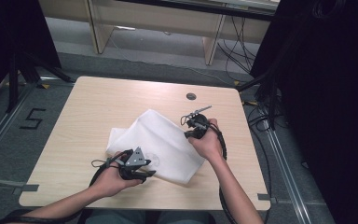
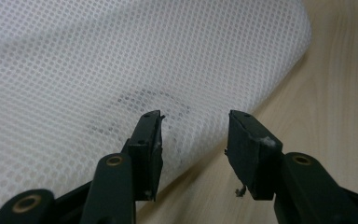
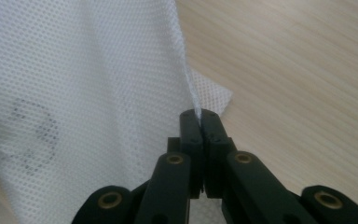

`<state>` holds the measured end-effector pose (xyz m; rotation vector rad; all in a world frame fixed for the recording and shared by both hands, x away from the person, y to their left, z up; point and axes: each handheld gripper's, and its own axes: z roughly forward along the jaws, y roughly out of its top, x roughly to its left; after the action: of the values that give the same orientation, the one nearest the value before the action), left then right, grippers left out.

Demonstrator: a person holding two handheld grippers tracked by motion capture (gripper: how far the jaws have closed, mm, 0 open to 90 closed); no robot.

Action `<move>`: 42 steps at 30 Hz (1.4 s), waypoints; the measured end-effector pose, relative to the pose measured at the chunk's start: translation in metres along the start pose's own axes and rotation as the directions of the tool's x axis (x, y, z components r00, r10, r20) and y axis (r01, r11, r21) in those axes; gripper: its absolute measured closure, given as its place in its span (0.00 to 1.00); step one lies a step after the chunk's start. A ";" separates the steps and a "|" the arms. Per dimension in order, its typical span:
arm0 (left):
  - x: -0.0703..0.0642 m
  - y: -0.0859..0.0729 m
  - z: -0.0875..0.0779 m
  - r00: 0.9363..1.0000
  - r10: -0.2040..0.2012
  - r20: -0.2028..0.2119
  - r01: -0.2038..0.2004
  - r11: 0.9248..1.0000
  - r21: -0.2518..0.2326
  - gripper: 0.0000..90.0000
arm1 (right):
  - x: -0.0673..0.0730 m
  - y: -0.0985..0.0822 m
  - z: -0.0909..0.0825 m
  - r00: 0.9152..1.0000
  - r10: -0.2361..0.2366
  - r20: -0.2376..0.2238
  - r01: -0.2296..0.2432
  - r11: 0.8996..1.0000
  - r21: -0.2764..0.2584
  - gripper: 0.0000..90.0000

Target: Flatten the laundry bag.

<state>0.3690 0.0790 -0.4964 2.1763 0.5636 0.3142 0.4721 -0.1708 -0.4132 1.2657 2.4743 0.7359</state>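
A white mesh cloth (image 1: 158,140) lies folded across the middle of the wooden table (image 1: 98,107). My right gripper (image 1: 188,134) is at the cloth's right edge, shut on that edge. In the right gripper view the jaws (image 3: 199,114) pinch a thin fold of the mesh (image 3: 74,70), which rises off the table (image 3: 298,60). My left gripper (image 1: 149,173) is at the cloth's near edge. In the left gripper view it stands open (image 2: 193,126) just above the mesh (image 2: 121,56), with nothing between its pads. A faint round grey mark (image 2: 140,105) shows through the mesh.
A round cable hole (image 1: 191,96) sits in the table near its far edge. Black cables (image 1: 261,116) trail on the floor to the right, beside a dark curtain. A taped "5" (image 1: 32,118) marks the floor at the left.
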 end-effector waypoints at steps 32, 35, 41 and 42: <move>0.008 -0.004 0.004 1.000 -0.013 -0.003 0.013 0.998 0.057 0.61 | 0.077 -0.021 -0.067 0.967 -0.134 -0.217 0.099 0.982 -0.163 1.00; 0.015 -0.002 -0.011 0.999 -0.033 -0.014 0.033 0.999 0.028 0.61 | 0.083 -0.027 -0.067 0.954 -0.156 -0.254 0.115 0.979 -0.168 1.00; 0.037 -0.009 -0.046 0.989 -0.115 -0.092 0.114 0.993 -0.017 0.62 | 0.091 -0.034 -0.064 0.944 -0.173 -0.280 0.136 0.980 -0.148 1.00; 0.041 -0.011 -0.050 0.987 -0.116 -0.108 0.115 0.993 -0.018 0.62 | 0.092 -0.035 -0.063 0.944 -0.183 -0.276 0.147 0.978 -0.147 1.00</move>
<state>0.3810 0.1398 -0.4732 2.1148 0.7443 0.3744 0.3663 -0.1334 -0.3798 0.9494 2.6692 1.0777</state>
